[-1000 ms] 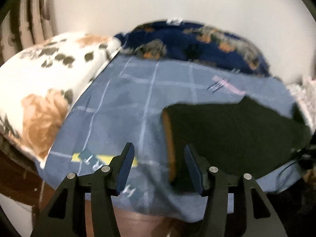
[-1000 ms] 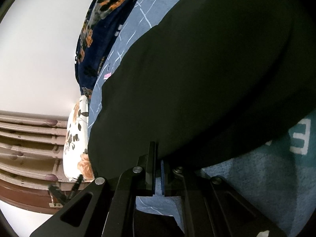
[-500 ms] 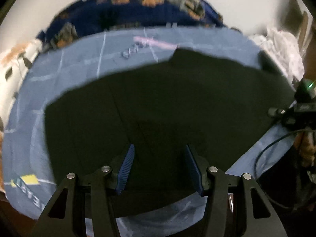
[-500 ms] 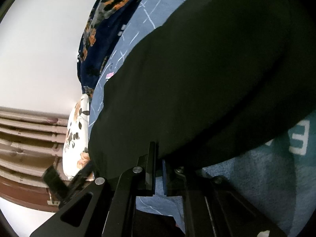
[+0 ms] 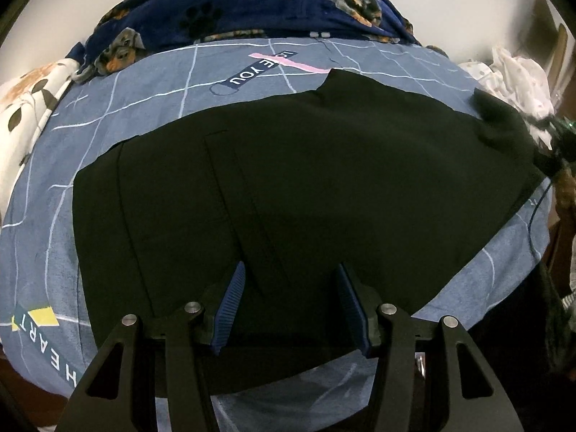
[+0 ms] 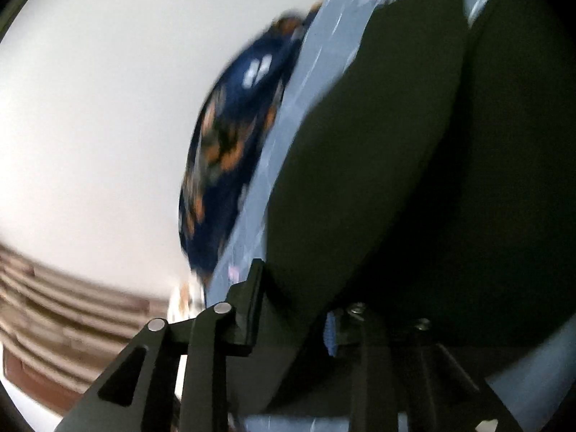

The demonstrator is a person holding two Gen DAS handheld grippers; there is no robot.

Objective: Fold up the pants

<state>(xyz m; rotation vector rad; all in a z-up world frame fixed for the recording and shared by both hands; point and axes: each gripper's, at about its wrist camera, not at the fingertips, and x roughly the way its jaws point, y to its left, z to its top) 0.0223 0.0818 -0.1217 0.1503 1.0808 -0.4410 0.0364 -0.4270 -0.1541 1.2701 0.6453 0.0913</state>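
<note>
Black pants (image 5: 306, 187) lie spread flat on a blue checked bed sheet (image 5: 144, 108), waistband end at the left. My left gripper (image 5: 289, 298) is open and hovers over the near edge of the pants, fingers either side of a seam, holding nothing. In the right wrist view, my right gripper (image 6: 298, 324) has black pants fabric (image 6: 378, 180) between its fingers; the cloth rises in a lifted fold in front of the camera. This view is blurred by motion.
A navy dog-print blanket (image 5: 252, 3) lies along the far side of the bed. A floral pillow (image 5: 25, 100) is at the left, white clothes (image 5: 514, 75) at the right. A white wall (image 6: 108, 108) and a brown slatted headboard (image 6: 54, 306) show in the right wrist view.
My left gripper swung right from the pants' end to over their middle, staying open. My right gripper has lifted and tilted with the pants fabric, which now rises steeply.
</note>
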